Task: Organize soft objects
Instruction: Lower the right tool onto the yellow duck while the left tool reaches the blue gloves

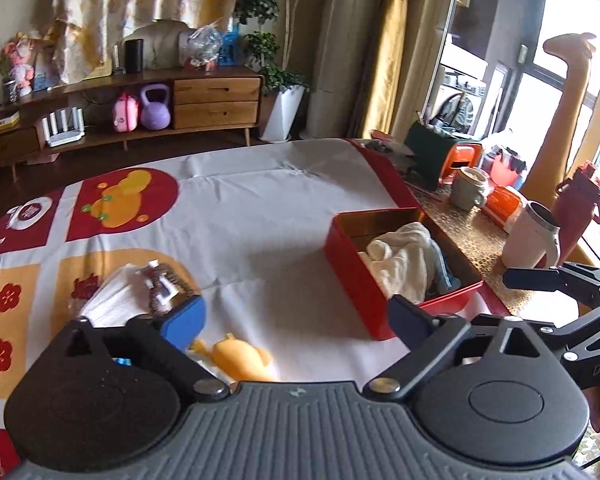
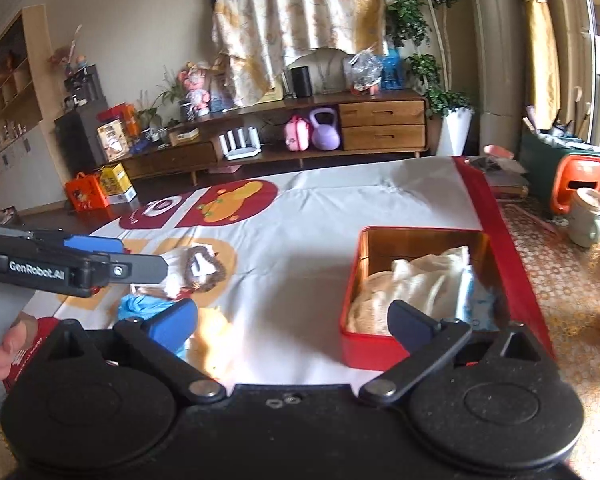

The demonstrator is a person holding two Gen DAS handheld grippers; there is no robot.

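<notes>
A red tin box (image 1: 350, 258) (image 2: 374, 346) sits on the table at the right, holding a cream cloth (image 1: 404, 260) (image 2: 414, 284) and a light blue cloth (image 1: 444, 270) (image 2: 474, 300). A yellow soft toy (image 1: 242, 358) (image 2: 212, 330) lies near the front. A white cloth with a brown trimmed item (image 1: 140, 292) (image 2: 198, 266) and a blue soft item (image 2: 140, 306) lie left. My left gripper (image 1: 296, 320) is open and empty above the yellow toy. My right gripper (image 2: 294, 322) is open and empty, between the toy and the box.
The table carries a white, red and yellow patterned cloth (image 1: 260, 208). Mugs (image 1: 468, 188), a white cup (image 1: 532, 236) and a red bottle (image 1: 576, 208) stand right of the box. A wooden sideboard (image 1: 216, 100) is behind.
</notes>
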